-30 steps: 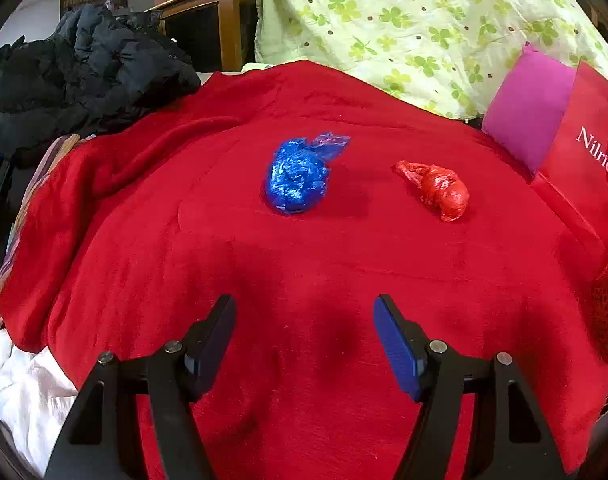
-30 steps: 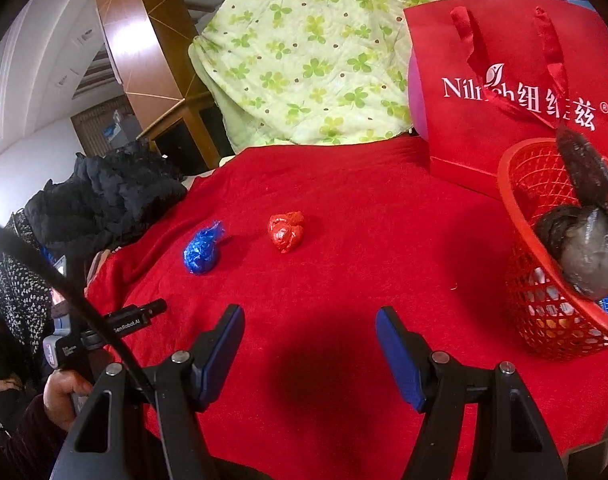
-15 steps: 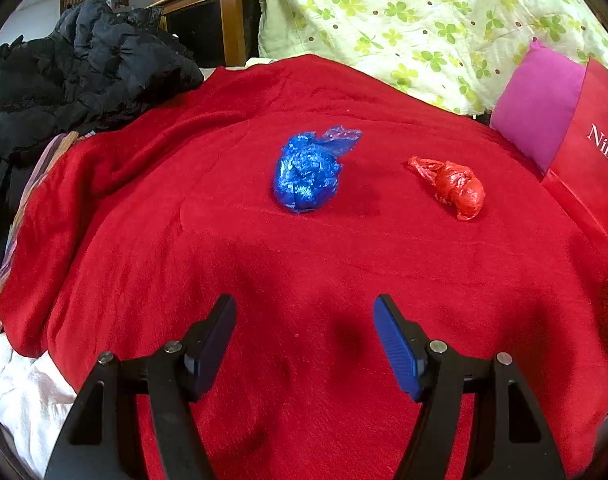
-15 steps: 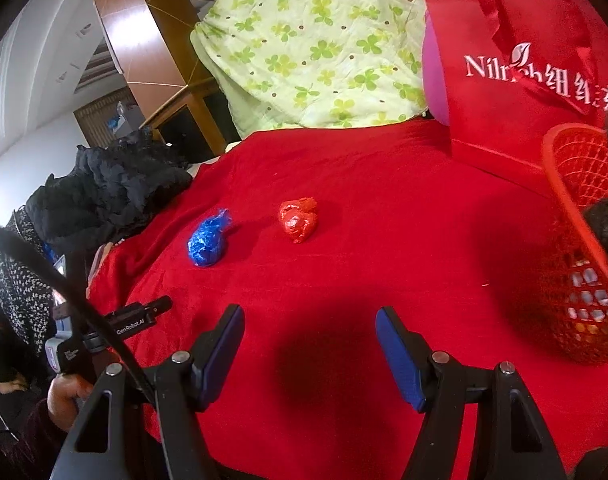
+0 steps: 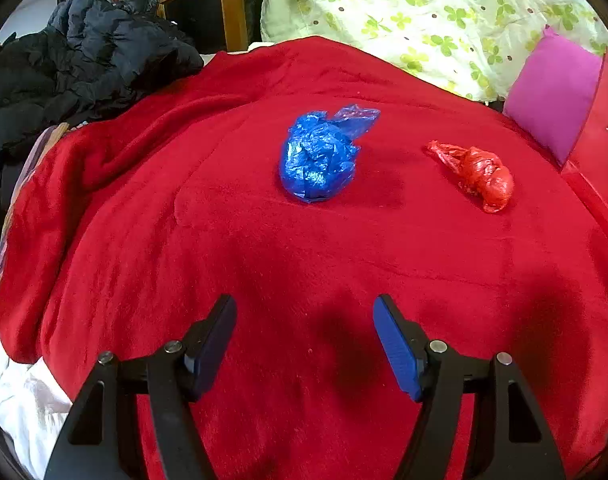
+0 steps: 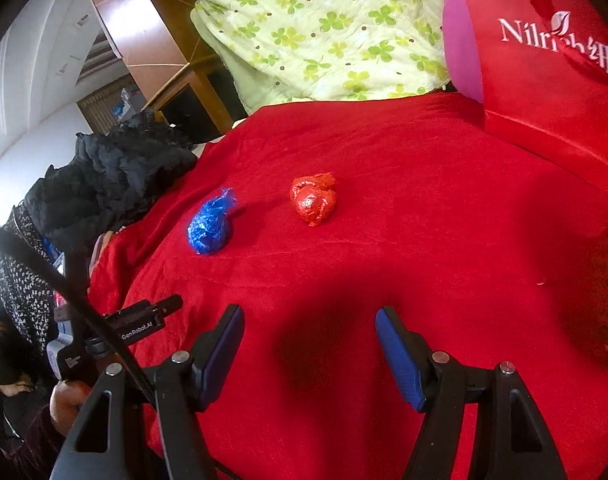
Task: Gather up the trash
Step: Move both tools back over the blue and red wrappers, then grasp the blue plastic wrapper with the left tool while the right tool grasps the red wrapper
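Two pieces of trash lie on a red blanket [image 5: 223, 240] that covers the surface. The first is a crumpled blue plastic bag [image 5: 319, 163], the second is a crumpled red plastic bag [image 5: 480, 174]. In the left wrist view the blue one is a little right of the middle and the red one is more to the right, and a strip of bare blanket separates them.

The left tongs [image 5: 305, 344] stand wide with nothing between the blue pads. They hang above the near part of the blanket, well apart from both bags. The right tongs [image 6: 310, 352] are also wide and hold nothing. From their view the blue plastic bag [image 6: 209, 226] is to the left and the red plastic bag [image 6: 314, 200] is near the middle, both far ahead of the pads.

A red paper bag [image 6: 544, 60] with white letters stands at the right edge, with a pink cushion [image 5: 552, 92] beside it. Behind the blanket is a green flowered quilt [image 5: 424, 12]. A black jacket [image 5: 83, 64] is piled at the left.
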